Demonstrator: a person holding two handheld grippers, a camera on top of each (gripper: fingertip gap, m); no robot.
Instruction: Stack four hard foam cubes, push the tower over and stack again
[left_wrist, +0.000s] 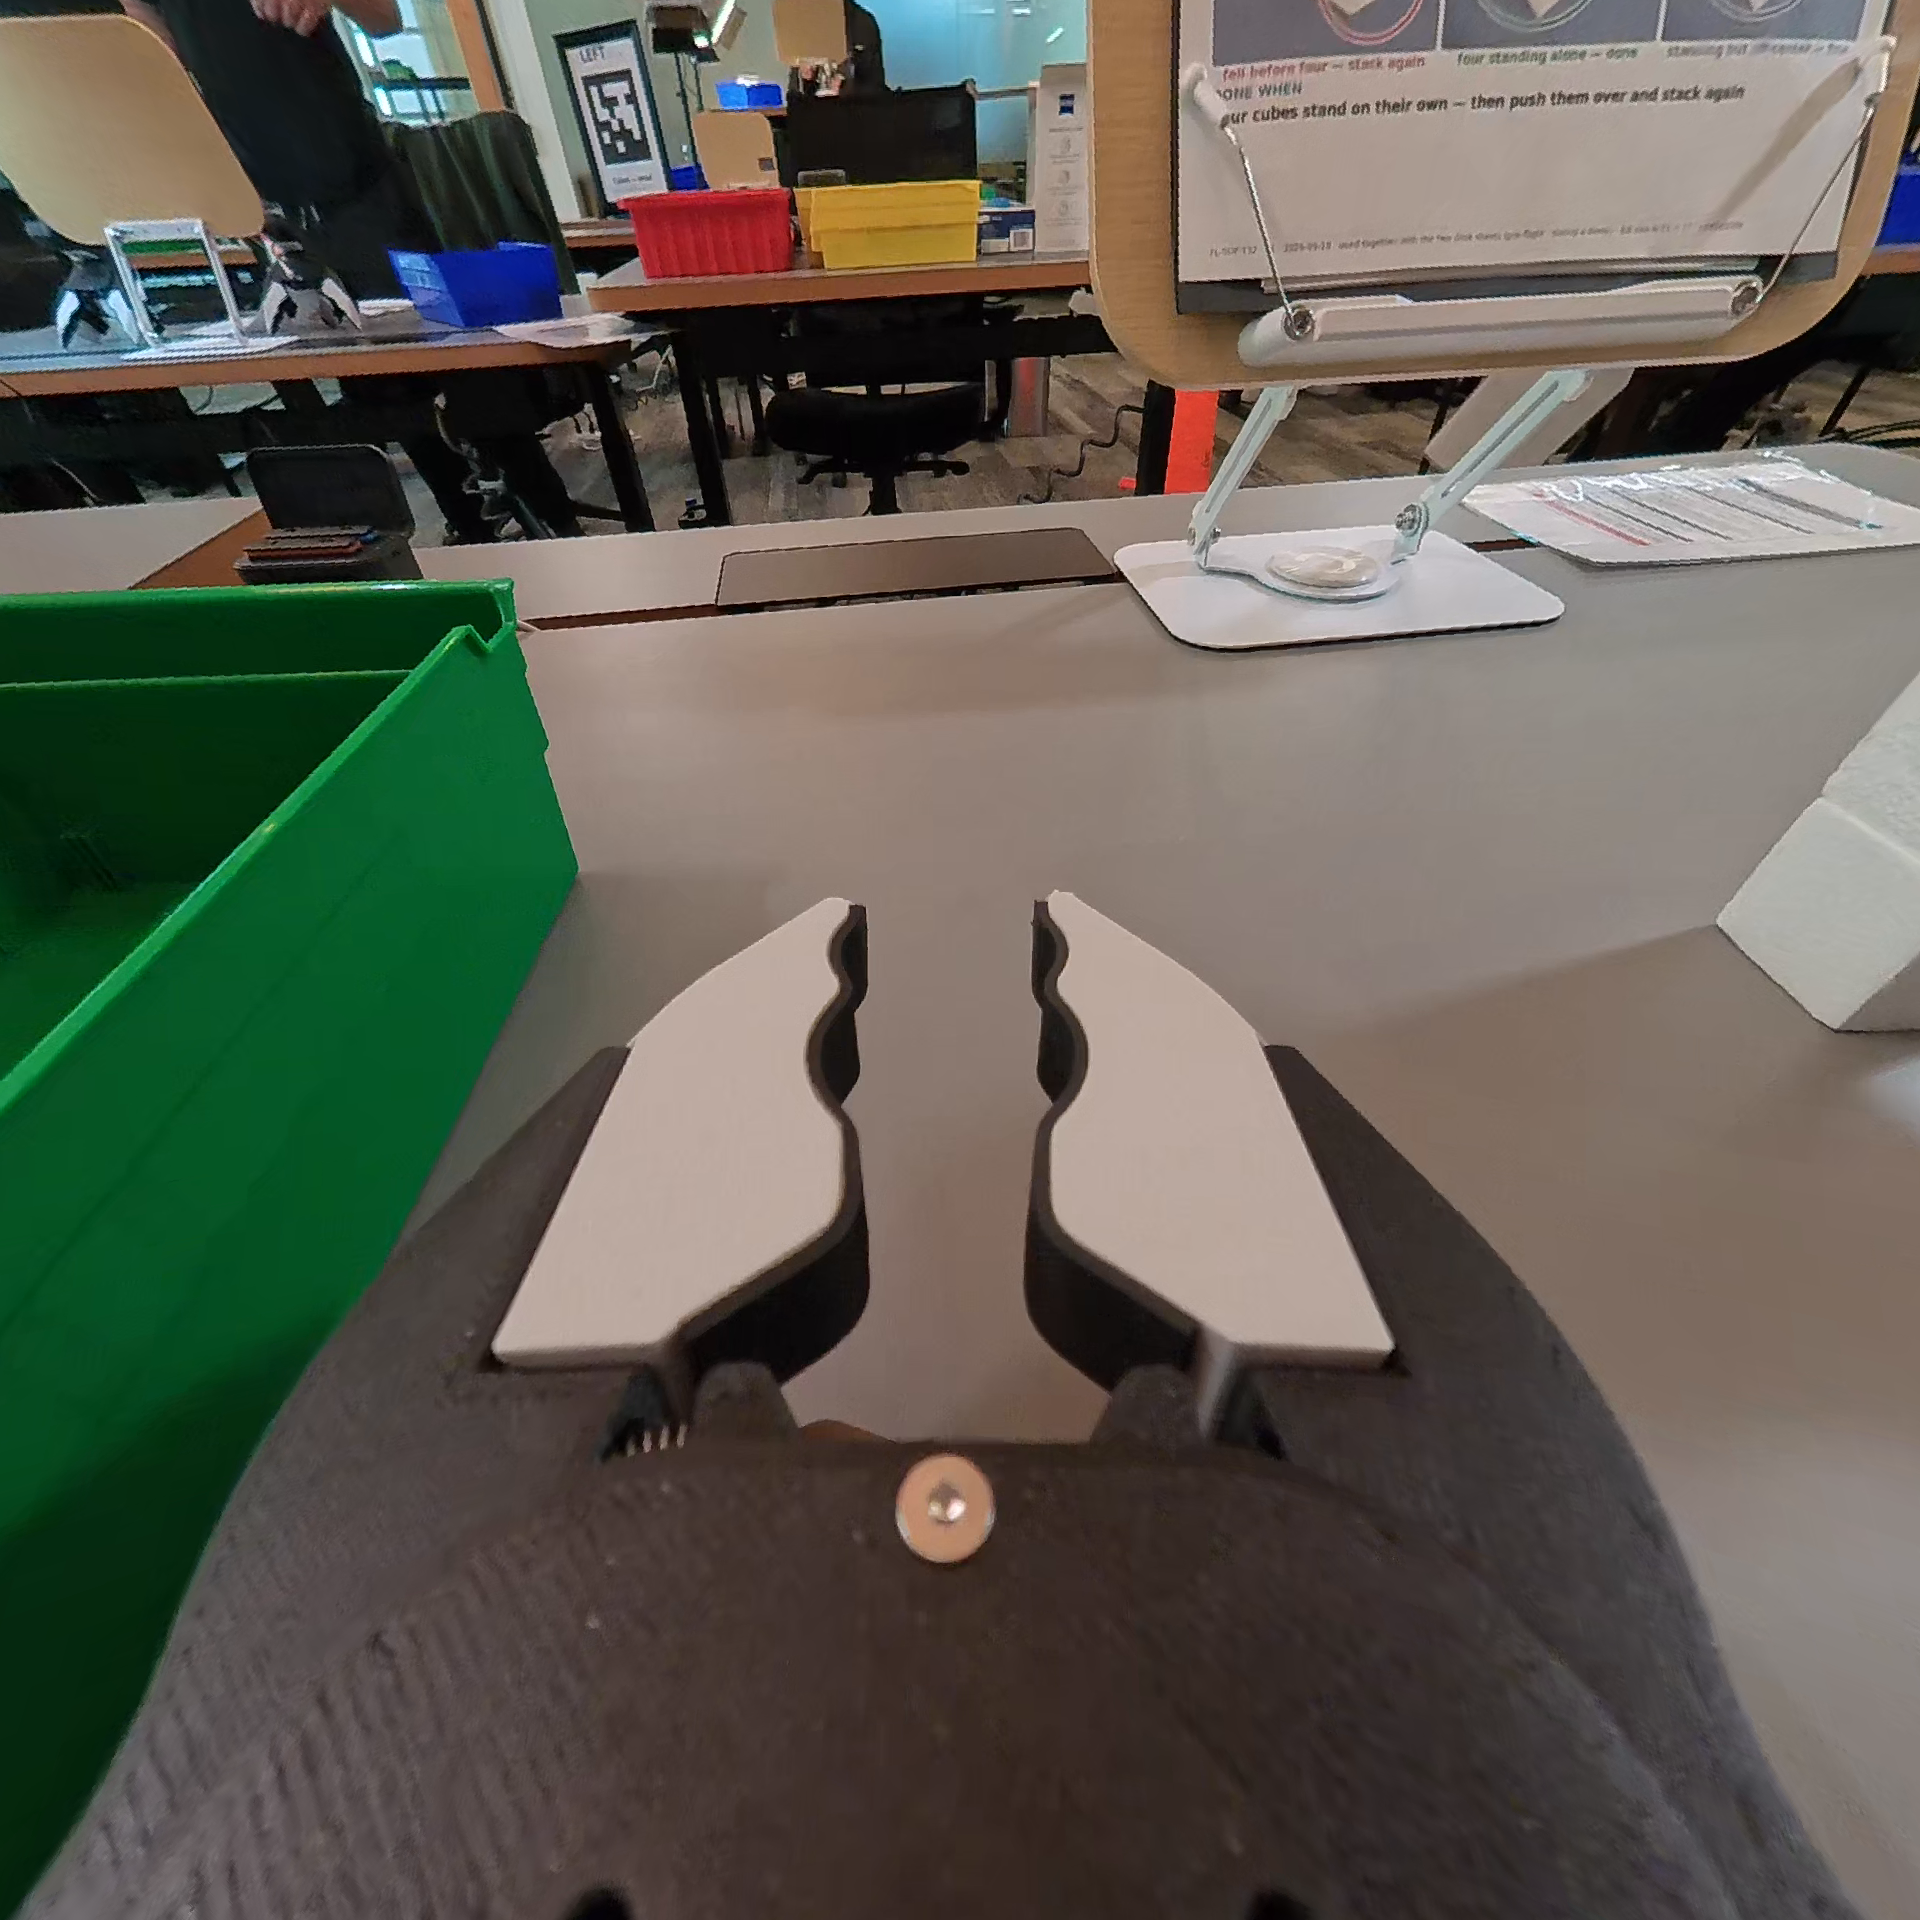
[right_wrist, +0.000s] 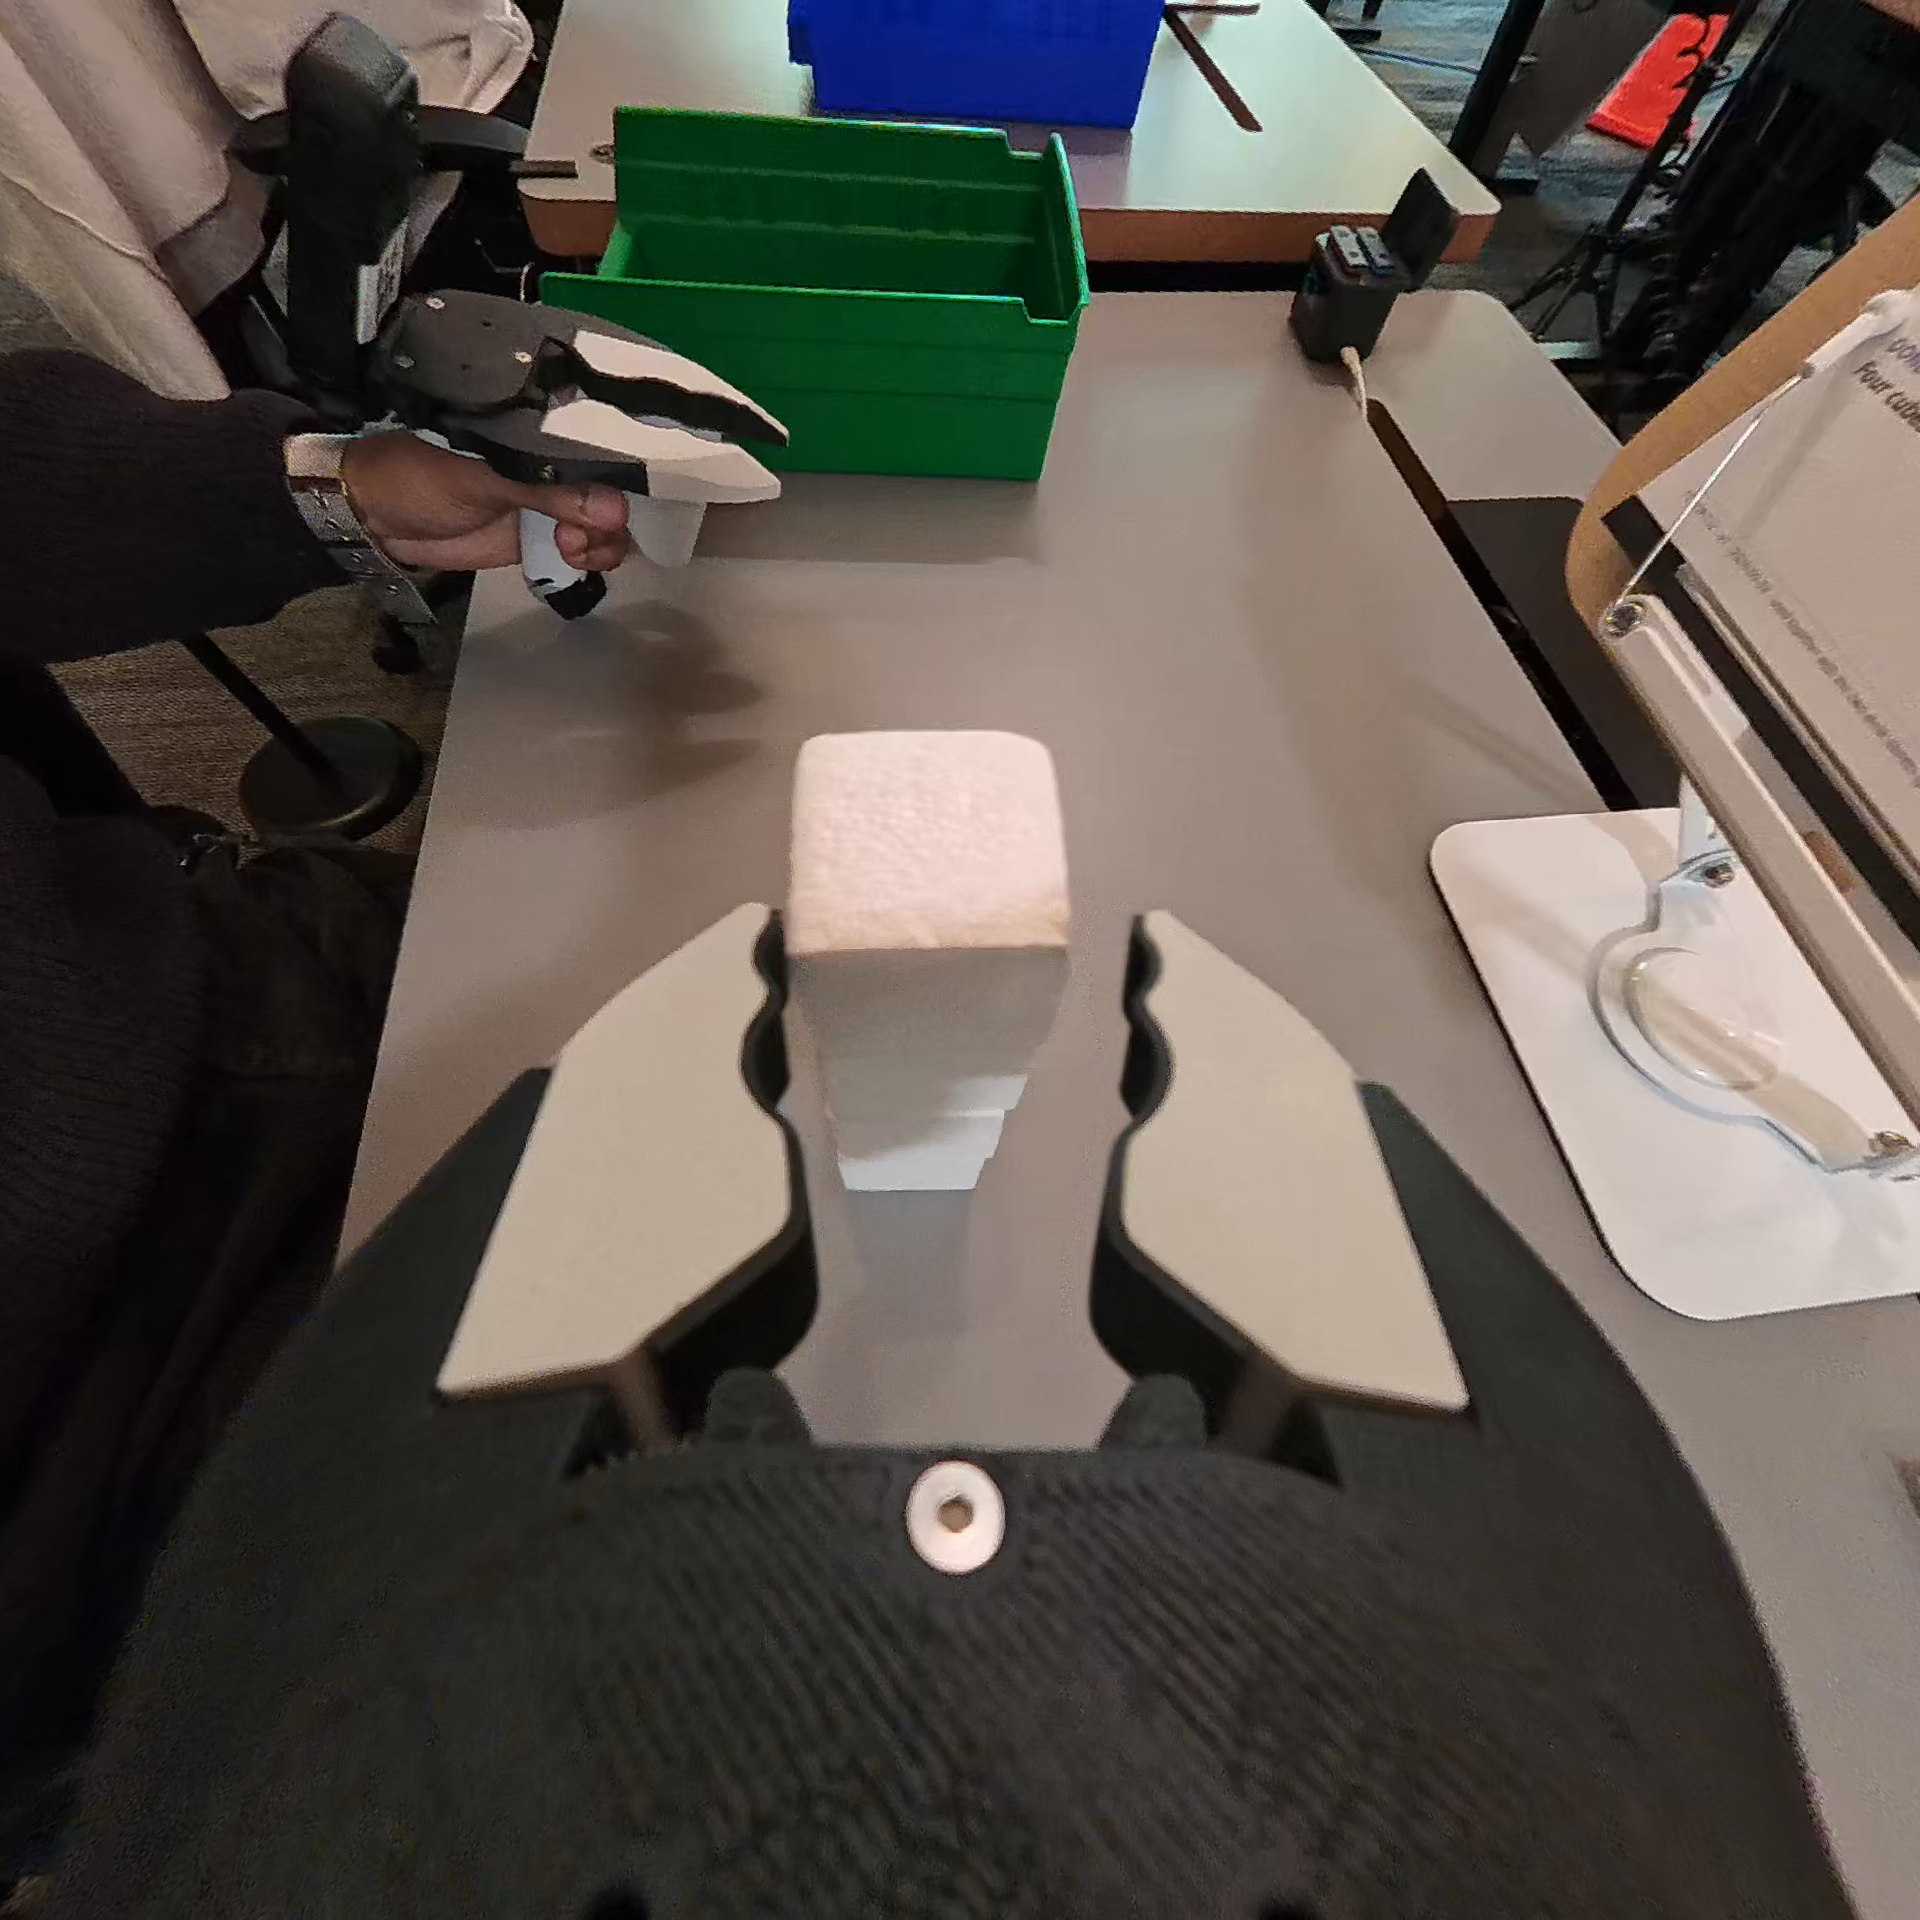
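Foam blocks (right_wrist: 925, 935) stacked between the wide-spread fingers of the right tool (right_wrist: 951, 925) could topple if one finger brushes them; left tool (left_wrist: 948, 914) hangs narrowly parted, empty.

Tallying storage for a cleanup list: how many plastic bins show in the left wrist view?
5. Green bin beside the left gripper; blue bin, red bin, yellow bin on far tables; another blue bin behind. Others may be hidden.

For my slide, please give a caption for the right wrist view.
Open right gripper above a stack of white foam cubes on a grey table.
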